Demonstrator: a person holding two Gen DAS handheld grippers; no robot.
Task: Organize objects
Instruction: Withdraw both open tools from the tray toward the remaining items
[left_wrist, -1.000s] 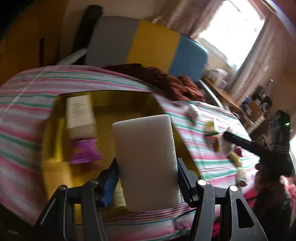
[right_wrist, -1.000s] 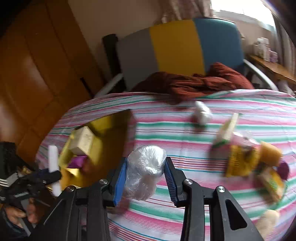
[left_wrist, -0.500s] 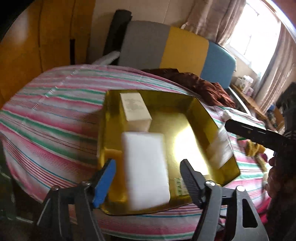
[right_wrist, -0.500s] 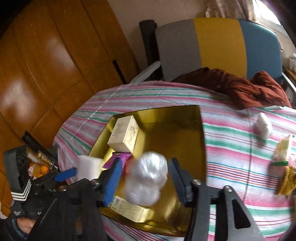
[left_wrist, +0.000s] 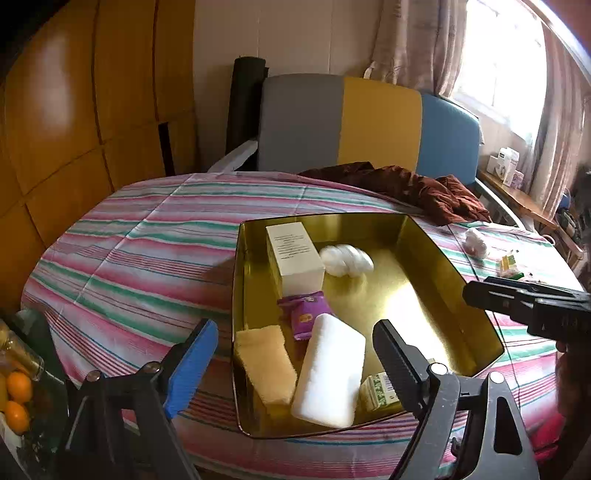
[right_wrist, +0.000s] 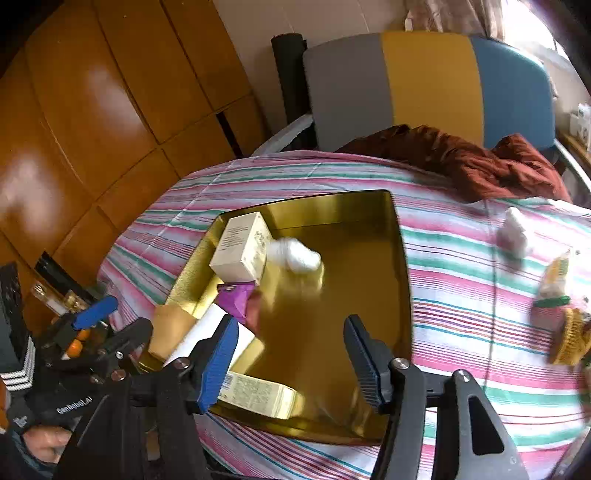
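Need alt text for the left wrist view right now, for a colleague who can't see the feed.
The left gripper, jaws just opened, hangs empty over a gold tray on a striped tablecloth. In the tray lie a white block, a yellow sponge, a purple packet, a cream box, a white wrapped bundle and a small green-printed carton. The right gripper enters at right.

Left gripper (left_wrist: 295, 354) and right gripper (right_wrist: 291, 354): both angled downward, jaws just opened, nothing gripped between them.

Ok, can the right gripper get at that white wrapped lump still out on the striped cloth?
Probably yes: the right gripper is open and empty, and the white lump lies alone on the cloth, nothing over it.
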